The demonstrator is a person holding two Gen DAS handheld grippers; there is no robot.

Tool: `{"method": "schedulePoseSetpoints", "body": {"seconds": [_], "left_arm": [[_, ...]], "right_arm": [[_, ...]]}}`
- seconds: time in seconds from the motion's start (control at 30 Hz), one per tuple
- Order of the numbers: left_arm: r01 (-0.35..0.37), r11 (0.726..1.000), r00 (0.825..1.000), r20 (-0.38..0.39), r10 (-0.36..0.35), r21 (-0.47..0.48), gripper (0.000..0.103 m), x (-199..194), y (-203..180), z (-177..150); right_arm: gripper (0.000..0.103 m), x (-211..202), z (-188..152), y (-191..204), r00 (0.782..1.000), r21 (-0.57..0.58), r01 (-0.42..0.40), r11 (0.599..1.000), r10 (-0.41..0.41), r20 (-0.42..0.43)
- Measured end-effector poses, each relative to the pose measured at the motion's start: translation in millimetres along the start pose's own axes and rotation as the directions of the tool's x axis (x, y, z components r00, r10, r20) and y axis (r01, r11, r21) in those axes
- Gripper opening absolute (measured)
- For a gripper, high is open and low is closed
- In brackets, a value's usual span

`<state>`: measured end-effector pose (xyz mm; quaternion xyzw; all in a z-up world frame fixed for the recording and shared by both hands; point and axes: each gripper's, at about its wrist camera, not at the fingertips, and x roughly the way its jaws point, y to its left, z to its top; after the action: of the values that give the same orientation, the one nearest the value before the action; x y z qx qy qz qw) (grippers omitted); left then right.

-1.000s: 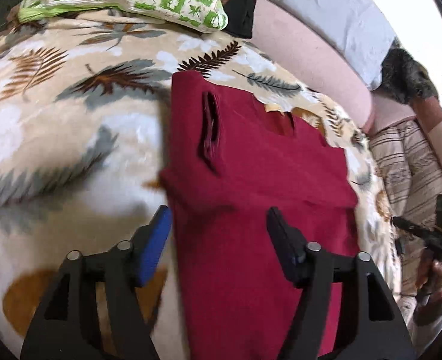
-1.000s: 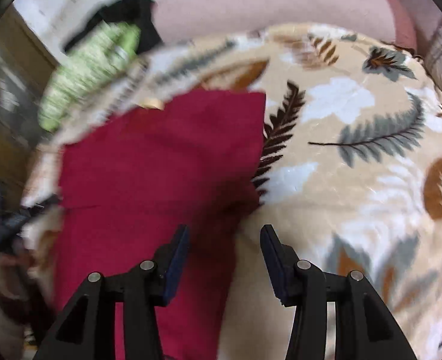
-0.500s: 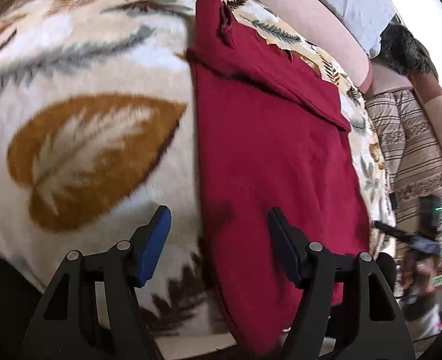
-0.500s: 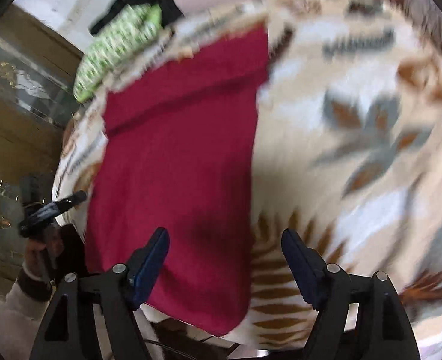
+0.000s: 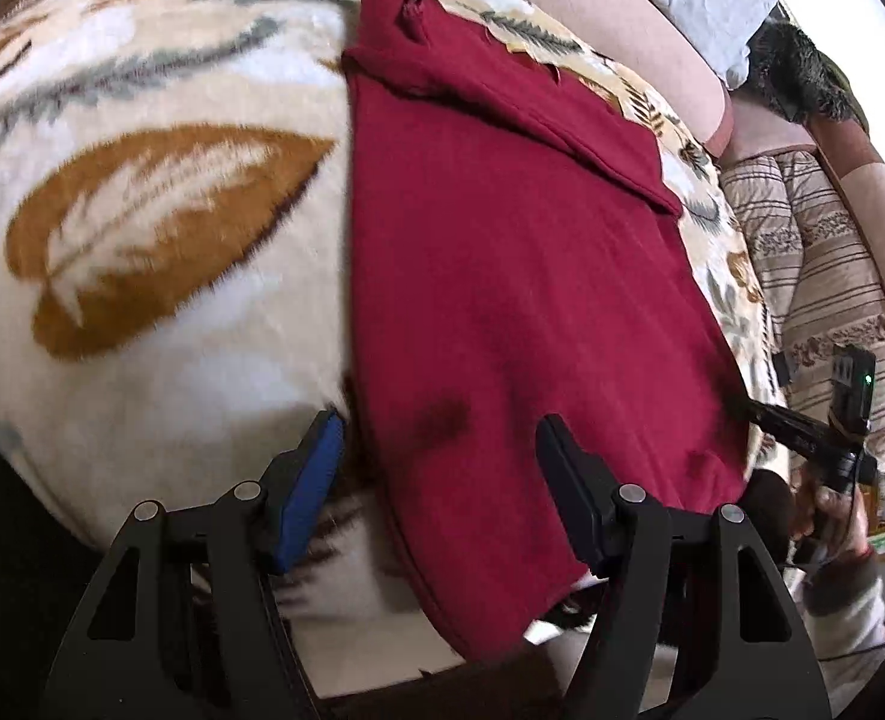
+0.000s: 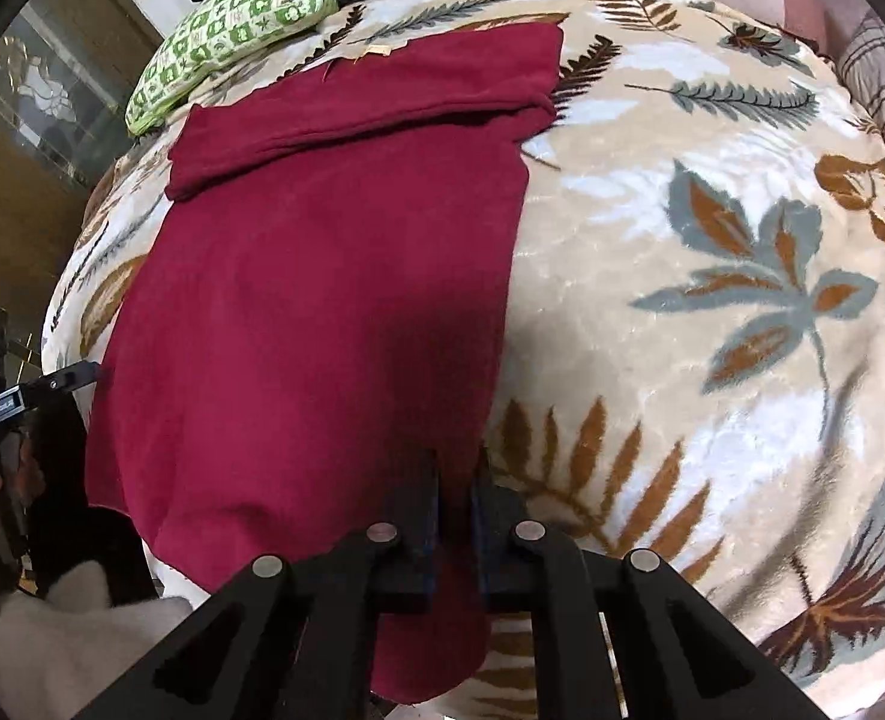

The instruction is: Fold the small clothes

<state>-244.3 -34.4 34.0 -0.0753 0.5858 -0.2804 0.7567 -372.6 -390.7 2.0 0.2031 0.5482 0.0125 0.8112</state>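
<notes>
A dark red garment [image 5: 502, 270] lies flat on a leaf-patterned blanket [image 5: 160, 228], its far end folded over in a band. My left gripper [image 5: 439, 426] is open at the near left corner; the blue pad is just outside the cloth's left edge and the black finger rests over the cloth. In the right wrist view the same garment [image 6: 322, 270] runs down to my right gripper [image 6: 457, 468], which is shut on its near right edge. The right gripper [image 5: 802, 432] also shows at that corner in the left wrist view.
A green patterned pillow [image 6: 232, 42] lies at the blanket's far end. A pink padded backrest [image 5: 622, 18] runs behind it, with striped bedding [image 5: 820, 276] to the right. The blanket's near edge drops off just below both grippers. A hand [image 5: 832, 510] holds the right gripper.
Both grippers have travelled from the garment's middle to its near end. The right gripper first opened wider, then shut on the near right edge. The left gripper stayed open.
</notes>
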Motion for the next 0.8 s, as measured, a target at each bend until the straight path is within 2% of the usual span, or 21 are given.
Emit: {"method": "schedulePoseSetpoints", "body": {"seconds": [0.1,0.13,0.17,0.2,0.27,0.4,0.8], "left_arm": [[0.009,1.0,0.999,-0.037,-0.01,-0.017,0.067,3,1,-12],[0.018,0.999,0.999,-0.047,-0.019,-0.027,0.067,4,1,-15],[0.032,0.999,0.998,-0.056,-0.035,-0.043,0.067,5,1,-19],[0.048,0.997,0.997,-0.063,-0.052,-0.057,0.067,6,1,-22],[0.069,0.996,0.995,-0.073,-0.073,-0.063,0.067,8,-1,-26],[0.067,0.996,0.995,-0.069,-0.071,-0.059,0.067,10,-4,-25],[0.017,1.0,0.997,-0.069,-0.019,-0.023,0.067,14,-9,-25]], "right_arm": [[0.012,-5,1,-7,0.999,0.01,-0.039,0.999,0.039,0.0],[0.024,-4,0,-7,0.999,0.011,-0.044,0.999,0.044,-0.006],[0.044,-6,-3,-7,0.998,0.013,-0.06,0.998,0.061,-0.02],[0.048,-9,-8,-10,0.997,0.02,-0.077,0.997,0.078,-0.031],[0.049,-11,-17,-9,0.991,0.044,-0.121,0.992,0.124,-0.048],[0.049,-3,-30,-14,0.983,0.094,-0.169,0.981,0.174,-0.057],[0.049,-4,-34,-26,0.97,0.136,-0.232,0.963,0.24,-0.047]]}}
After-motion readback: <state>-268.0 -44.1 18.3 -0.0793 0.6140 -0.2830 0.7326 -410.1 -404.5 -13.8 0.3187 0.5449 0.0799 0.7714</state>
